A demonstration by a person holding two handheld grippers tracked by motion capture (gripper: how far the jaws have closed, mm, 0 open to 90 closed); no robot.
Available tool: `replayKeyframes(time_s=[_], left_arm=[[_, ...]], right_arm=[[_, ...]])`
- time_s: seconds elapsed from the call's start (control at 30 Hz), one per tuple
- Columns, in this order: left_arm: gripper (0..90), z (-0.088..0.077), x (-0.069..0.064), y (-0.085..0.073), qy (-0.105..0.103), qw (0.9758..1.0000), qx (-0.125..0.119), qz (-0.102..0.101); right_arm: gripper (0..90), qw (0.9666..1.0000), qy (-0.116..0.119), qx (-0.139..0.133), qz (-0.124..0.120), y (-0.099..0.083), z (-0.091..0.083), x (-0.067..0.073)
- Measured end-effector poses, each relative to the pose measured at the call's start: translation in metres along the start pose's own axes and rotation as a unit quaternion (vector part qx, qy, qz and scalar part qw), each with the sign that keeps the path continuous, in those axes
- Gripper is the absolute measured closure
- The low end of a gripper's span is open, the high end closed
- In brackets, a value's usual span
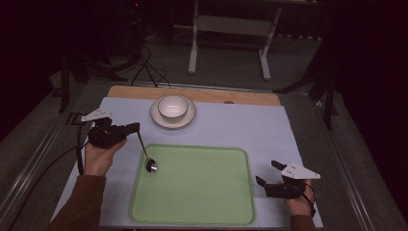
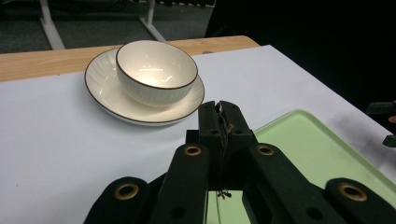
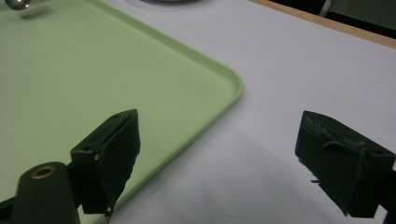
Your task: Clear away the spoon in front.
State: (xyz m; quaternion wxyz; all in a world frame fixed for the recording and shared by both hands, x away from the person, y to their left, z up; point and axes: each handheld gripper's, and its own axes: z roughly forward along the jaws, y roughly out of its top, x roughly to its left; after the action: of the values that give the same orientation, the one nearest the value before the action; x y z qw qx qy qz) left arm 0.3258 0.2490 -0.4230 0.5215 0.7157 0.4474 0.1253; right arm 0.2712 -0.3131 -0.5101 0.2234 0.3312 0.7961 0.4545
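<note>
My left gripper [image 1: 136,127] is shut on the thin handle of a metal spoon [image 1: 151,165]. The spoon slants down so that its bowl hangs over the left part of the green tray [image 1: 202,197]. In the left gripper view the jaws [image 2: 219,109] are pressed together, pointing toward a cream bowl [image 2: 154,70] that sits on a cream plate [image 2: 100,88]. My right gripper [image 1: 266,172] rests open just right of the tray, with nothing between its jaws [image 3: 224,144]. The spoon's bowl [image 3: 16,3] peeks in at the top left of the right gripper view, above the tray [image 3: 93,70].
The bowl [image 1: 172,107] and plate [image 1: 188,118] stand at the back centre of the white mat [image 1: 250,130]. A wooden strip [image 1: 240,97] borders the mat's far edge. Cables and a table frame [image 1: 231,29] lie on the floor beyond.
</note>
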Motion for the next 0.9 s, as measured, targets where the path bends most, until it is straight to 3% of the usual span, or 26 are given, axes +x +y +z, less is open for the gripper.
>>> replayKeyframes(time_s=[0.33, 0.43, 0.53, 0.7, 0.9], left_arm=[[89.3, -0.012, -0.002, -0.009, 0.002, 0.9999, 0.014, -0.004], [89.3, -0.013, -0.004, -0.012, -0.007, 0.9997, 0.022, 0.001], [89.1, -0.012, -0.007, -0.018, -0.015, 0.9993, 0.035, 0.006], [88.9, -0.007, -0.005, -0.027, -0.029, 0.9990, 0.032, -0.012], [87.4, 0.005, -0.003, -0.036, -0.028, 0.9987, 0.041, -0.015]], right_arm=[[13.7, 1.0000, 0.000, 0.001, -0.001, 0.000, 0.000, 0.000], [13.7, 1.0000, 0.001, 0.003, -0.001, 0.000, 0.000, 0.000], [13.7, 1.0000, 0.001, 0.004, -0.001, 0.000, 0.001, 0.000], [13.7, 1.0000, 0.000, 0.004, -0.001, 0.000, 0.001, 0.000], [13.7, 1.0000, 0.000, 0.005, -0.001, 0.000, 0.001, 0.000]])
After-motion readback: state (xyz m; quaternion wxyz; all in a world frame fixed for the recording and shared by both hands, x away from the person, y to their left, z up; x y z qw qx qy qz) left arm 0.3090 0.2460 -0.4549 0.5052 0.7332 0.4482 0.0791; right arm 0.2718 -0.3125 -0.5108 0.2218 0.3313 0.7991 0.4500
